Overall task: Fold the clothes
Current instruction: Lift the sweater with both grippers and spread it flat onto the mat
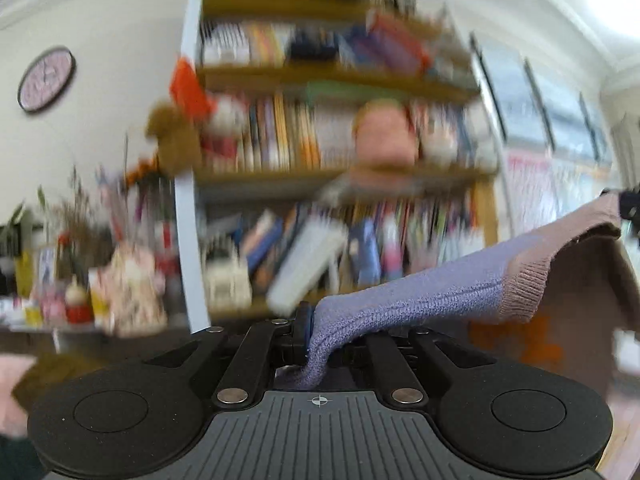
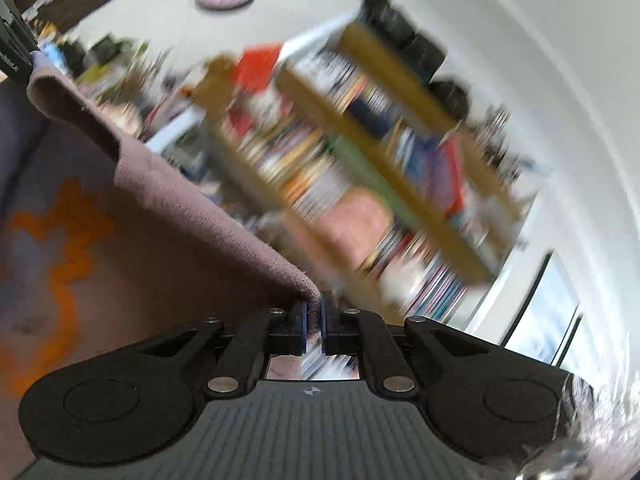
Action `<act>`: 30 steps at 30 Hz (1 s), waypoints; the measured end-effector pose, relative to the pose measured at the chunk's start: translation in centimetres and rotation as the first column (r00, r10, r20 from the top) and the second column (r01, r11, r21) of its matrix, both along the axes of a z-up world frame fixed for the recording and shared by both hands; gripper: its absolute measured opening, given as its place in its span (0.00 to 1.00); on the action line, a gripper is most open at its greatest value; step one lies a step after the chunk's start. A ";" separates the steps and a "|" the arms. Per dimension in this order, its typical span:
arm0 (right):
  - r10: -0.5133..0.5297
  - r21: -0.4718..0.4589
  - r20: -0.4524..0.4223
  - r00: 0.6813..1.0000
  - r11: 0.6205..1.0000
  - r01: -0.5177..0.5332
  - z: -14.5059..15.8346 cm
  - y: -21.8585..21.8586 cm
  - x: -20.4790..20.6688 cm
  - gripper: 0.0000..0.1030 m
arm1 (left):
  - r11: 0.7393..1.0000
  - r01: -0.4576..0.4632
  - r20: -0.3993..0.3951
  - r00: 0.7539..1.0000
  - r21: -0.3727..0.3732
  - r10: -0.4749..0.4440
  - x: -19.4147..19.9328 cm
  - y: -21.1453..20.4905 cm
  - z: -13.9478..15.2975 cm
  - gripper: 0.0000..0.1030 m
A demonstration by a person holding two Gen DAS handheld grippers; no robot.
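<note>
Blurred bookshelves [image 1: 340, 128] fill the background; left tool [image 1: 316, 332] and right tool [image 2: 314, 316] each pinch the sweater [image 1: 440, 292].

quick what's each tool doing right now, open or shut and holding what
Left tool: shut on the purple sleeve of the sweater.
Right tool: shut on the sweater's mauve edge.

Blurred wooden bookshelf [image 1: 332, 152] crammed with books, round wall plaque [image 1: 47, 79], framed pictures [image 1: 516, 96]
</note>
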State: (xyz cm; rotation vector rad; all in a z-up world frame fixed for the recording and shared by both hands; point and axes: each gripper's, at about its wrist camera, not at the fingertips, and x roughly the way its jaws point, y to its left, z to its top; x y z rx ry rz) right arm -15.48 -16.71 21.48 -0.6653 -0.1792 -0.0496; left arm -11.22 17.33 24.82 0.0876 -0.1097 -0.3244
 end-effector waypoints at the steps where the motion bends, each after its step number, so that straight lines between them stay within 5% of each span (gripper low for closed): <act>1: 0.000 -0.026 0.039 0.999 1.000 0.001 1.1 -0.3 -0.1 0.06 | 1.000 0.012 0.014 1.000 -0.010 -0.012 -0.1 0.1 0.7 0.05; 4: 0.007 -0.095 0.138 0.990 0.995 0.006 4.0 -1.1 -0.2 0.06 | 0.999 0.052 0.008 0.999 -0.017 -0.051 0.8 -0.4 2.1 0.06; 6: 0.004 -0.040 -0.046 0.999 0.999 -0.006 2.1 -2.3 3.5 0.07 | 0.997 0.068 -0.111 0.992 0.025 -0.065 4.3 -1.8 0.8 0.07; 8: 0.012 0.016 -0.231 0.973 1.000 -0.008 -0.1 -3.5 7.4 0.07 | 0.992 0.081 -0.306 0.951 0.100 -0.047 9.7 -3.7 -3.2 0.13; 10: 0.027 0.078 -0.453 0.891 0.997 0.010 -5.4 -4.9 12.8 0.07 | 0.977 0.114 -0.523 0.853 0.180 -0.004 15.8 -5.6 -9.1 0.16; 12: 0.048 0.130 -0.617 0.786 0.991 0.042 -11.0 -5.8 17.3 0.07 | 0.967 0.143 -0.722 0.689 0.209 0.054 20.4 -6.6 -16.0 0.21; 13: 0.056 0.142 -0.670 0.740 0.988 0.054 -13.3 -5.9 18.8 0.07 | 0.966 0.130 -0.767 0.635 0.222 0.090 21.0 -6.6 -18.1 0.23; 15: 0.027 0.087 -0.716 0.697 0.995 0.051 -16.8 -5.4 20.6 0.06 | 0.962 0.095 -0.824 0.542 0.256 0.166 21.5 -6.5 -21.8 0.28; 16: 0.007 0.052 -0.727 0.687 0.998 0.045 -18.1 -5.3 21.3 0.06 | 0.961 0.077 -0.831 0.524 0.267 0.188 21.2 -6.2 -22.6 0.37; 17: 0.010 0.056 -0.741 0.671 0.997 0.047 -18.5 -5.6 22.3 0.06 | 0.960 0.059 -0.831 0.517 0.275 0.206 20.6 -5.9 -23.0 0.50; 19: 0.016 0.061 -0.769 0.640 0.997 0.048 -19.5 -6.3 24.1 0.06 | 0.959 0.019 -0.827 0.512 0.283 0.234 19.2 -5.0 -23.4 0.58; 23: 0.039 0.054 -0.819 0.572 0.998 0.009 -21.4 -6.6 27.9 0.07 | 0.967 -0.091 -0.806 0.538 0.238 0.248 16.1 -3.1 -22.0 0.58; 26: 0.028 0.037 -0.830 0.557 0.999 0.004 -22.6 -6.4 32.5 0.07 | 0.963 -0.158 -0.794 0.544 0.220 0.271 13.7 -1.7 -22.0 0.58; 30: -0.083 -0.080 -0.824 0.560 0.996 0.031 -24.0 -5.8 38.1 0.15 | 0.953 -0.202 -0.817 0.493 0.227 0.299 11.7 -1.4 -23.2 0.58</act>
